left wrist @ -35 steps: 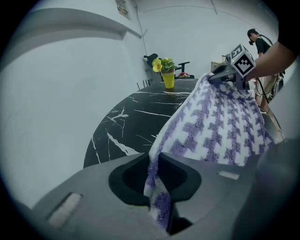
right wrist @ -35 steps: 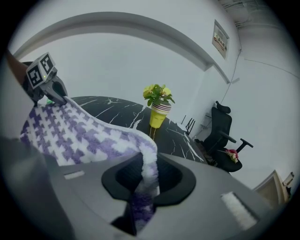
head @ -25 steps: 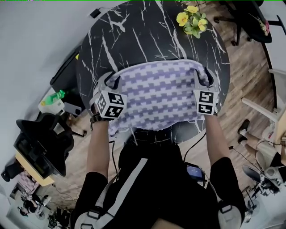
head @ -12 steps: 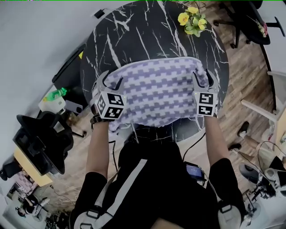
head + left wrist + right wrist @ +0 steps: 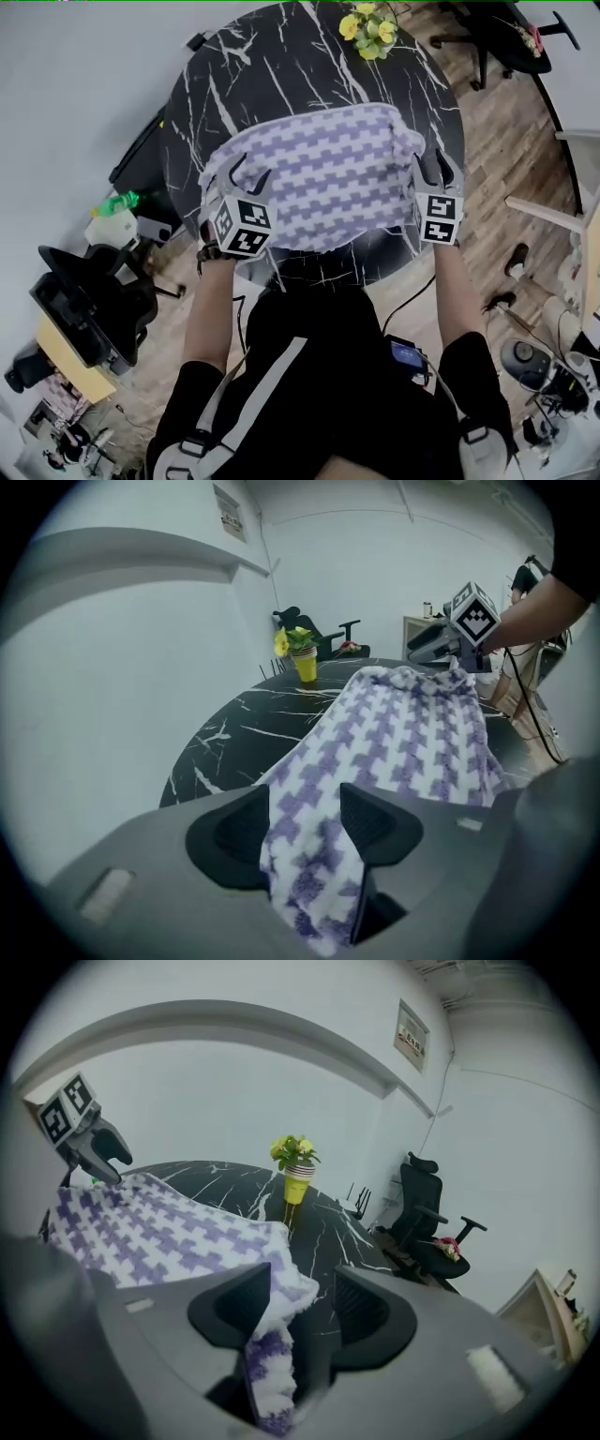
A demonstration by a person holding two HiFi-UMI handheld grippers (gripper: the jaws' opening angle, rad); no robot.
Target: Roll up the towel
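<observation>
A white and purple checked towel (image 5: 323, 169) lies spread on the round black marble table (image 5: 281, 66). Its near edge is raised at both near corners. My left gripper (image 5: 248, 178) has the left corner. In the left gripper view the towel (image 5: 412, 733) fills the gap between the jaws of the left gripper (image 5: 305, 832) and hangs down through it. My right gripper (image 5: 436, 169) is at the right corner. There the towel (image 5: 159, 1227) drapes over one jaw of the right gripper (image 5: 302, 1307), and a dark gap separates it from the other. Both pairs of jaws have just opened wider, then closed a little.
A yellow pot of flowers (image 5: 370, 26) stands at the table's far edge. A black office chair (image 5: 427, 1222) is beyond the table and another dark chair (image 5: 89, 300) is on the floor at the left. A green bottle (image 5: 117, 202) sits on a low unit beside the table.
Both grippers have risen and drawn back toward me with wider jaws. The towel's near edge, which hung over the table's front edge, is now lifted onto the table side.
</observation>
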